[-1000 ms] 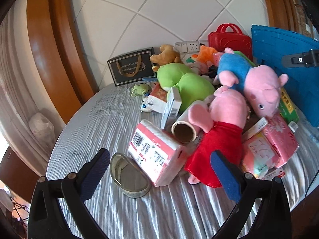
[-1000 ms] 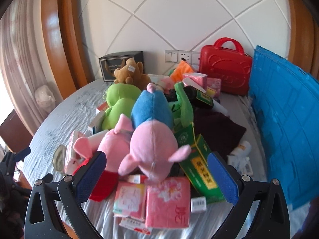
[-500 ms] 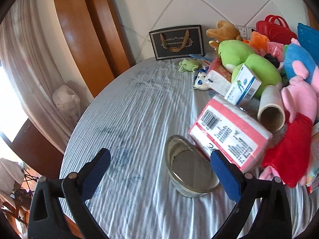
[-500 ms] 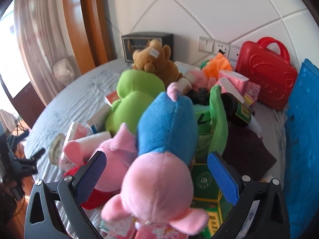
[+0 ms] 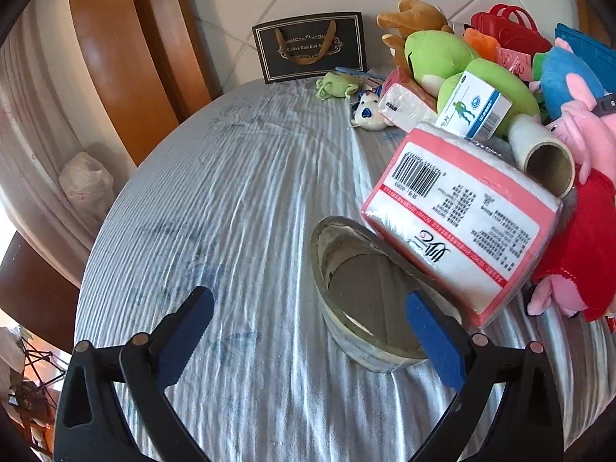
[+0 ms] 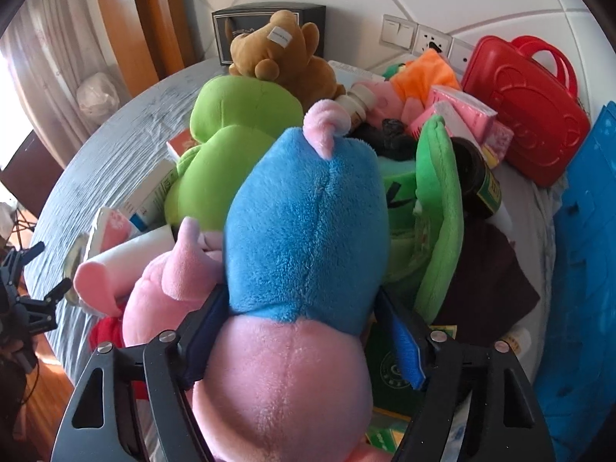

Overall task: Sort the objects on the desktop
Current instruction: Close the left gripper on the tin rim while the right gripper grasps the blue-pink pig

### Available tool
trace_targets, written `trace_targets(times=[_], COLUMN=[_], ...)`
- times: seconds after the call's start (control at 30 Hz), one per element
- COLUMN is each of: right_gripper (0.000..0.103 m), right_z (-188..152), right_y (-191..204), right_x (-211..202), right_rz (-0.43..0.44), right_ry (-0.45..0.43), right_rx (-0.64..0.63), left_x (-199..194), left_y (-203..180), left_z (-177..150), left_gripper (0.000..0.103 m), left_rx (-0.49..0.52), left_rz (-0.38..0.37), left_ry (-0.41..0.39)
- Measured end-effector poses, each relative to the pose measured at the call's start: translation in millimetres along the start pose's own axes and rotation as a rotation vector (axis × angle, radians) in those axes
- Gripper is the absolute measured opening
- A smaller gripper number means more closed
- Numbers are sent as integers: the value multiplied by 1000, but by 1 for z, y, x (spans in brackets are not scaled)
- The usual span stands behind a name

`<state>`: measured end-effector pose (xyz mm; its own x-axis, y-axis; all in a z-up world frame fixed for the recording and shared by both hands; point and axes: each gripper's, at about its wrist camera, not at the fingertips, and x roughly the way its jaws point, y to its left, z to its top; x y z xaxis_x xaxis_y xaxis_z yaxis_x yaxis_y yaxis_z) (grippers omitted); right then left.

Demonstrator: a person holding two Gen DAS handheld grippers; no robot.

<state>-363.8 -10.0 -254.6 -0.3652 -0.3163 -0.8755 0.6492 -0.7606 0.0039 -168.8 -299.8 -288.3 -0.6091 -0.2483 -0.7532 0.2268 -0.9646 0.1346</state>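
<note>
My right gripper (image 6: 304, 331) stands around the blue-shirted pink pig plush (image 6: 308, 223), its blue pads (image 6: 404, 346) at both sides of the body; the jaws are still wide, not squeezing. A red-dressed pig plush (image 6: 169, 281) lies just left of it. My left gripper (image 5: 312, 331) is open and empty above the grey tablecloth (image 5: 231, 177), with a roll of clear tape (image 5: 362, 292) by its right pad. A pink tissue pack (image 5: 462, 219) leans on the tape roll.
Green plush (image 6: 231, 154), brown bear (image 6: 285, 57), red case (image 6: 527, 111), blue crate (image 6: 585, 269), dark cloth (image 6: 485, 277) and green boxes crowd the table. A black gift bag (image 5: 312, 46), small frog toy (image 5: 335, 84), white-blue box (image 5: 473, 107) and film roll (image 5: 546, 158) stand near the left gripper.
My right gripper has moved forward and down onto the blue pig, which now fills the space between the pads. My left gripper has moved closer to the tape roll.
</note>
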Motion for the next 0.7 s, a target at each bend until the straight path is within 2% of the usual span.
trace_targets(times=[0.1, 0.17, 0.2, 0.23, 0.27, 0.33, 0.37, 0.43, 0.47, 0.5, 0.53, 0.6, 0.7], right_gripper=[75, 75, 75, 75, 75, 75, 75, 71, 70, 68, 66, 62, 57], right_z=[-1, -2, -2, -1, 0, 1, 1, 0, -1, -4, -6, -11, -18], right_y=[-1, 1, 1, 2, 4, 8, 10, 12, 12, 14, 16, 21, 23], right_x=[-3, -1, 2, 6, 10, 13, 14, 15, 17, 18, 20, 20, 8], right_rz=[3, -2, -5, -6, -6, -26, -37, -48, -57, -71, -78, -95, -88], right_ry=[-8, -3, 7, 16, 22, 22, 17, 7, 0, -6, -12, -34, -75], right_rx=[10, 10, 8, 7, 4, -17, -25, -27, -33, -45, -57, -81, -68], left_x=[12, 19, 24, 30, 36, 38, 38, 37, 36, 36, 36, 33, 23], left_y=[9, 11, 9, 7, 4, 0, -2, -4, -6, -7, -8, -8, -10], left_z=[-2, 1, 3, 5, 6, 6, 6, 5, 5, 4, 4, 4, 2], left_gripper=[102, 99, 90, 75, 71, 54, 51, 36, 30, 19, 15, 9, 9], left_rx=[-29, -47, -44, -33, -27, -50, -51, -58, -54, -36, -18, -27, -21], left_rz=[-17, -24, -30, -50, -67, -120, -131, -153, -133, -105, -83, -98, -80], left_ry=[28, 36, 49, 68, 90, 96, 94, 100, 96, 107, 112, 117, 110])
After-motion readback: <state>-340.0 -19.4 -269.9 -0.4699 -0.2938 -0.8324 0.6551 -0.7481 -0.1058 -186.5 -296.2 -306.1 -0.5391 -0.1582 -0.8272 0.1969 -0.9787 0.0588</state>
